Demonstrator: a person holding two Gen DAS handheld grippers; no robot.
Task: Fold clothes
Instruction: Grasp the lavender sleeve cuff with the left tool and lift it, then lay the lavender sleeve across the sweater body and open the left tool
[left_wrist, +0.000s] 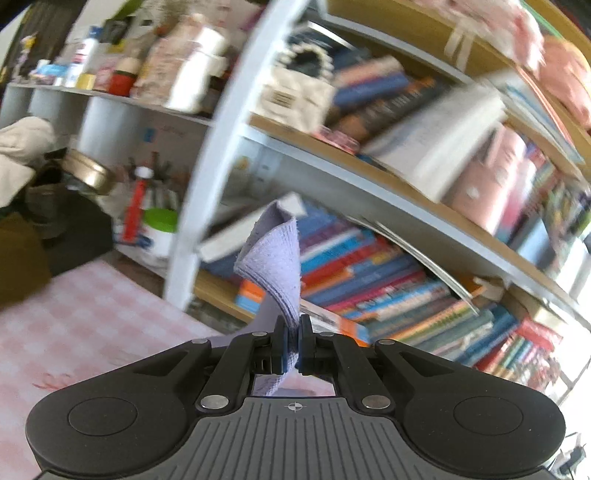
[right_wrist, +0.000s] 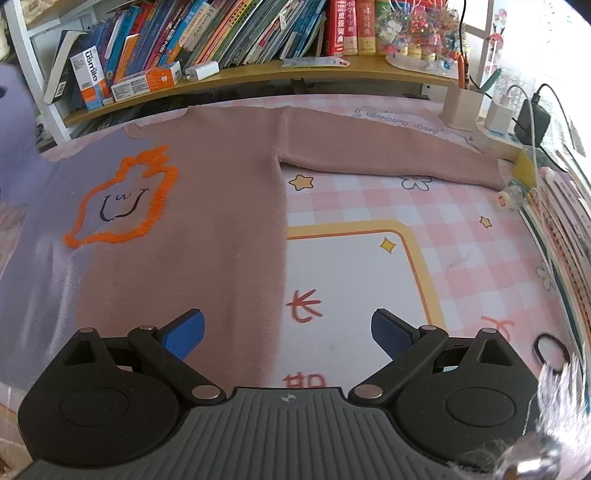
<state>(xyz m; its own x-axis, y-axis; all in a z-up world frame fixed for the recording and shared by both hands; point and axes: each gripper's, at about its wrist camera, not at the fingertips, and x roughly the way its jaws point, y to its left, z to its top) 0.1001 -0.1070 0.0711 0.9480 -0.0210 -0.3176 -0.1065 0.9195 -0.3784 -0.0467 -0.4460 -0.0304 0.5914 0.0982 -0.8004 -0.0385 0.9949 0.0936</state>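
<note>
A sweater (right_wrist: 207, 206), half lavender and half dusty pink with an orange outlined face on the chest, lies flat on the pink checked table cover (right_wrist: 461, 229). Its pink sleeve (right_wrist: 388, 155) stretches to the right along the far edge. In the left wrist view my left gripper (left_wrist: 294, 341) is shut on a lavender ribbed cuff (left_wrist: 275, 258), lifted in the air in front of the bookshelves. My right gripper (right_wrist: 287, 330) hangs open above the sweater's right side seam, its blue pads (right_wrist: 186, 332) wide apart with nothing between them.
Bookshelves (right_wrist: 221, 40) packed with books run along the table's far edge. A power strip with chargers (right_wrist: 509, 118) and a cream box (right_wrist: 461, 107) sit at the far right, next to a stack of books (right_wrist: 561, 229). Jars and bottles (left_wrist: 110, 74) crowd a shelf at left.
</note>
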